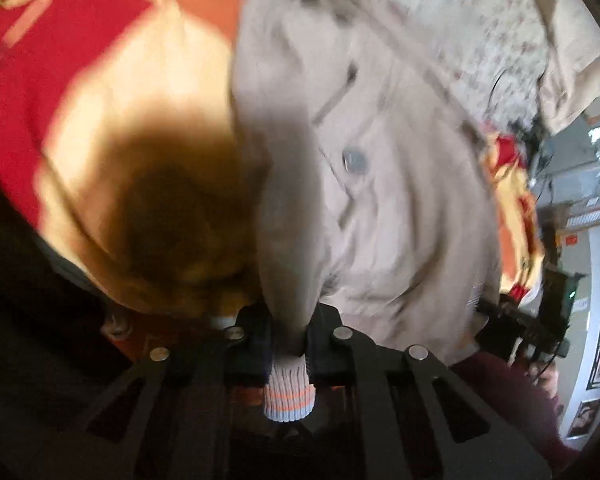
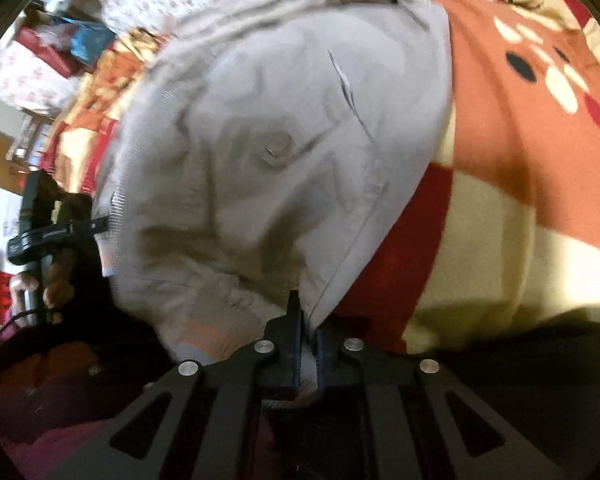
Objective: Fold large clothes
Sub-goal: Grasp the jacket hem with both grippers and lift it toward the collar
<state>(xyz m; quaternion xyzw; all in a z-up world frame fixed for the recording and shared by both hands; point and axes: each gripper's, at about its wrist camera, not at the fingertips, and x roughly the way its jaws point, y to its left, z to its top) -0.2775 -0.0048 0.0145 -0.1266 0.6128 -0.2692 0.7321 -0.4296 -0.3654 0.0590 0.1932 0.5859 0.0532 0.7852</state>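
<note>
Left wrist view first: your left gripper [image 1: 287,344] is clamped on the striped ribbed hem [image 1: 289,394] of the beige jacket [image 1: 380,184], the cloth bunched tight between the jaws. The jacket lies spread over the red and cream blanket [image 1: 112,92], its button [image 1: 355,160] facing up, with a floral sheet [image 1: 472,28] beyond its far edge.

Right wrist view: your right gripper [image 2: 309,350] is pinched shut on the jacket's [image 2: 268,148] near edge, by the blanket's [image 2: 532,152] near side — a thin bite, seemingly just the seam. Your other tool [image 2: 46,232] shows at the jacket's left side.

Both grips look shallow. If you lift fast, that right-hand seam could slip free — the heavy fabric would sag and the fold would land crooked. Uneven pulling between hands could also drag the jacket across the blanket and rumple it.
</note>
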